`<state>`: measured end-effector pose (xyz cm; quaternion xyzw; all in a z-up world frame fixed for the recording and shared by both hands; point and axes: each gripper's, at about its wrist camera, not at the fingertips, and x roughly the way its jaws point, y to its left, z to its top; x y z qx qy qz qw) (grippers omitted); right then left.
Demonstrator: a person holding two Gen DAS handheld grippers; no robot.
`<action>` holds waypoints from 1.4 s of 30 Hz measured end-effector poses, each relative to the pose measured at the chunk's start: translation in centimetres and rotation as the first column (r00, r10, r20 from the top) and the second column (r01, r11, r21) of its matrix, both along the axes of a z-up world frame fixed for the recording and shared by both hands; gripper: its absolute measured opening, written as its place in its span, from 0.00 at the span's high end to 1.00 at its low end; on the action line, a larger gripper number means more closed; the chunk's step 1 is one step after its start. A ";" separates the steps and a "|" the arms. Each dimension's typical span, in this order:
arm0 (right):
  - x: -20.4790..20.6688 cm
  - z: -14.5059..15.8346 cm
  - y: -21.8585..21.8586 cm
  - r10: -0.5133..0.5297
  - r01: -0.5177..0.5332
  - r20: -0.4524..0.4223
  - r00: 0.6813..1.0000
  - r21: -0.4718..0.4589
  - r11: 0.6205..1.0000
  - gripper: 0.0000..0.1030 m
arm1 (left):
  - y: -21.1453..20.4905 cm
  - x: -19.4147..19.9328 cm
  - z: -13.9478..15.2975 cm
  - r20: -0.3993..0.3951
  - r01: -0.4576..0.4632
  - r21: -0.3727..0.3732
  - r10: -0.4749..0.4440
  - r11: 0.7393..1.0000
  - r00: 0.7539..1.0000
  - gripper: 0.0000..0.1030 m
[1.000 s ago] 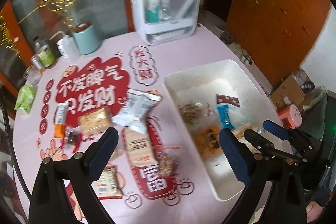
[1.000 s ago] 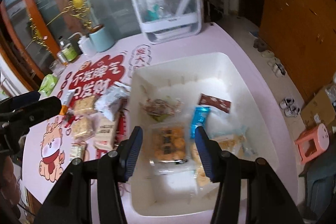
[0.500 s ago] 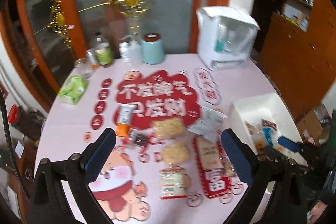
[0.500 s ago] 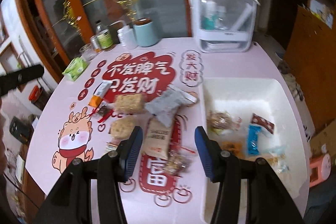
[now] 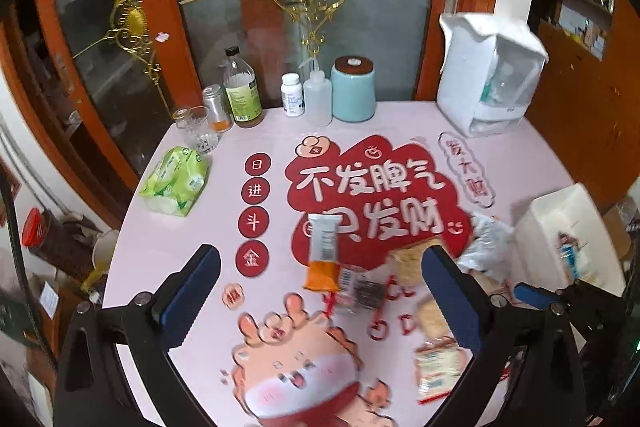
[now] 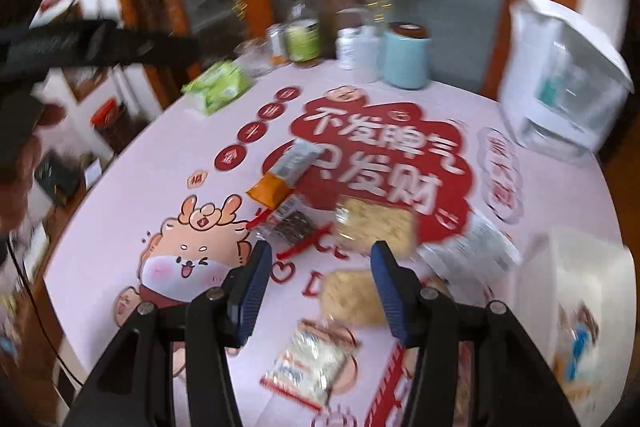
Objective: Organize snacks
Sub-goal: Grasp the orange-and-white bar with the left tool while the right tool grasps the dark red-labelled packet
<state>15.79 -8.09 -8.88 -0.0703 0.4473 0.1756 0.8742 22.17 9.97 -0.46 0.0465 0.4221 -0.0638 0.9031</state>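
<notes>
Loose snacks sit in a cluster on the pink table (image 5: 180, 235), right of centre over the red printed characters, just left of the white bin (image 5: 560, 223) at the table's right edge; likely laid out that way so each pack is a short carry into the bin, which already holds a few packs. Orange-and-grey bar (image 5: 322, 253) lies lengthwise, far end pointing at the back wall; dark small packet (image 5: 366, 293) touches its near end. Two pale rice-cracker packs (image 6: 374, 225) (image 6: 352, 297) lie near each other, silver crinkled bag (image 6: 472, 247) to their right by the bin, clear red-edged pack (image 6: 310, 363) nearest. Left gripper (image 5: 320, 303) has its jaws spread wide, holds nothing, hovers above the bar and dark packet, no contact. Right gripper (image 6: 318, 285) is parted about halfway, empty, touching nothing, aimed over the nearer cracker pack, probably the next pick. Right view is blurred, so labels unreadable. Bottles, blue canister (image 5: 354, 89) and green tissue pack (image 5: 176, 181) sit far and left, apart from the snacks.
</notes>
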 end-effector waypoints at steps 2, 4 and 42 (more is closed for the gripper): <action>1.5 -1.8 1.5 0.040 -0.040 -0.017 0.999 -0.013 0.999 0.49 | 0.3 1.9 -1.4 -0.022 0.015 0.008 -0.015 1.000 1.000 0.03; 3.1 -3.6 2.6 0.080 -0.079 -0.048 0.996 0.006 0.997 0.49 | 0.6 4.7 -3.9 -0.078 0.036 0.003 -0.036 0.999 0.996 0.03; 8.9 -12.9 7.8 0.492 -0.555 -0.262 0.830 -0.305 0.774 0.14 | -0.7 17.2 -23.6 -0.455 0.060 -0.014 -0.060 0.998 0.888 0.26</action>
